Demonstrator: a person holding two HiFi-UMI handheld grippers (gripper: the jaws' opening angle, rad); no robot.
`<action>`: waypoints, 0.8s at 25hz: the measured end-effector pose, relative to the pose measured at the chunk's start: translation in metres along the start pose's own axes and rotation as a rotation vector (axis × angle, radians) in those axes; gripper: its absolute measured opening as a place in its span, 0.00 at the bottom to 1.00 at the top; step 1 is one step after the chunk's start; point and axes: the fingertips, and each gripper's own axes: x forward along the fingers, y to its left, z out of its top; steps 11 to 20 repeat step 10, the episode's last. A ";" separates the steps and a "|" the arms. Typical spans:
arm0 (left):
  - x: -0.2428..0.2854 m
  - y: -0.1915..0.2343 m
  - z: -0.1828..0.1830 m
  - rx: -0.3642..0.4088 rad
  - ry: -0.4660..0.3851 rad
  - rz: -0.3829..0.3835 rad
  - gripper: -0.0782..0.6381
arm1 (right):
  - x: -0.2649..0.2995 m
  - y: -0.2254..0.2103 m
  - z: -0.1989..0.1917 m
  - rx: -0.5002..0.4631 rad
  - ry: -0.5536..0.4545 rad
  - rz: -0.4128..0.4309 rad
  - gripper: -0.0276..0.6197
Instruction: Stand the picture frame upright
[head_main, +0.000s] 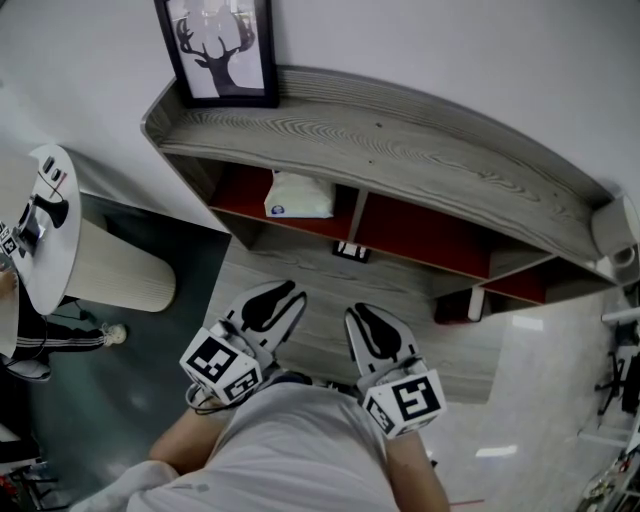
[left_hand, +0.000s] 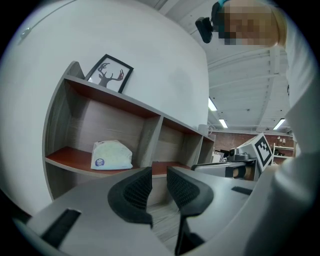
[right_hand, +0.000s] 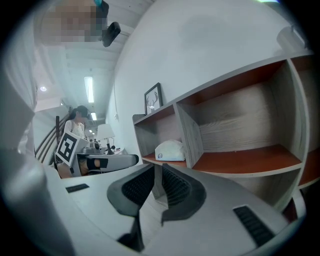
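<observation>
The left gripper (left_hand: 159, 182) is slightly spread and empty. The right gripper (right_hand: 157, 177) is nearly pressed together, also empty. Both hang close to the person's body, well apart from the shelf (head_main: 400, 150), likely because the frame (head_main: 220, 50) already stands upright at the left end of its top, against the wall. A white pack (head_main: 298, 196) lies below.

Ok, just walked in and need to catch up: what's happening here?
A person holds a left gripper and a right gripper low in front of a grey wooden shelf unit. Both are empty, the left jaws apart, the right almost together. The black-framed deer picture already stands upright on the shelf top against the wall, untouched.
</observation>
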 end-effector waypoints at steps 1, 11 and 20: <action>0.000 0.000 0.000 -0.003 0.000 0.002 0.25 | 0.000 -0.001 -0.001 0.001 0.000 -0.001 0.13; 0.001 -0.007 -0.008 -0.019 0.012 0.000 0.25 | -0.002 -0.004 -0.004 0.008 -0.003 0.000 0.13; 0.001 -0.007 -0.008 -0.019 0.012 0.000 0.25 | -0.002 -0.004 -0.004 0.008 -0.003 0.000 0.13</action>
